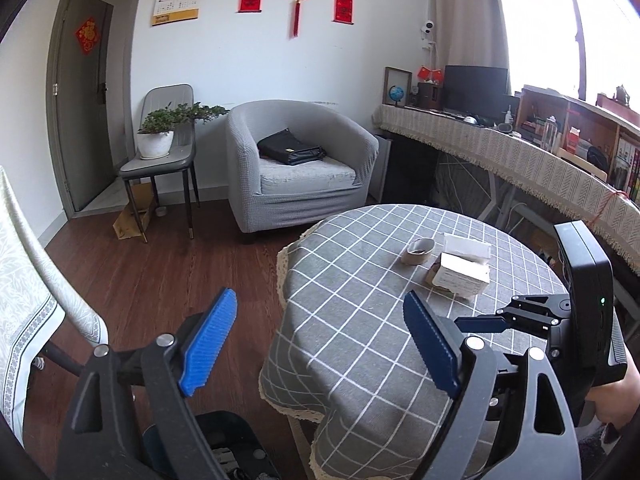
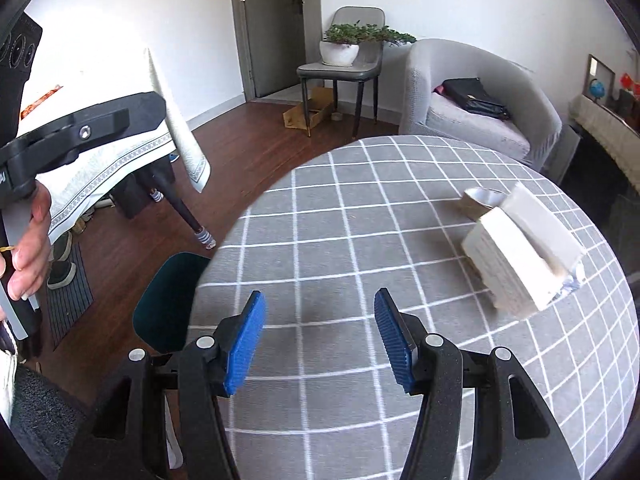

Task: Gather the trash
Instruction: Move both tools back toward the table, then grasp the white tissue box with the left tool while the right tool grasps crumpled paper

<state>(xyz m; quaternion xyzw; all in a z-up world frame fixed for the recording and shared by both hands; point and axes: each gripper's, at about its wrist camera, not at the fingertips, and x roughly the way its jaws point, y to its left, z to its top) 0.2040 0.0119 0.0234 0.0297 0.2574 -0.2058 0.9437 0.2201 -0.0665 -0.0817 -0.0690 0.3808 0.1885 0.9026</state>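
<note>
A small cardboard tape roll (image 1: 421, 251) lies on the far right part of the round table (image 1: 360, 280), which is covered in a grey cloth with a white grid. The roll is brown and nearly used up, resting tilted with its open core facing up and toward the viewer. Just beside it sits a white cardboard box (image 1: 464, 268), open, with one flap raised upright at the back and small print on its front side. In the right wrist view the box (image 2: 520, 256) looks crumpled and askew, with the roll (image 2: 478, 202) touching or almost touching its far corner.
</note>
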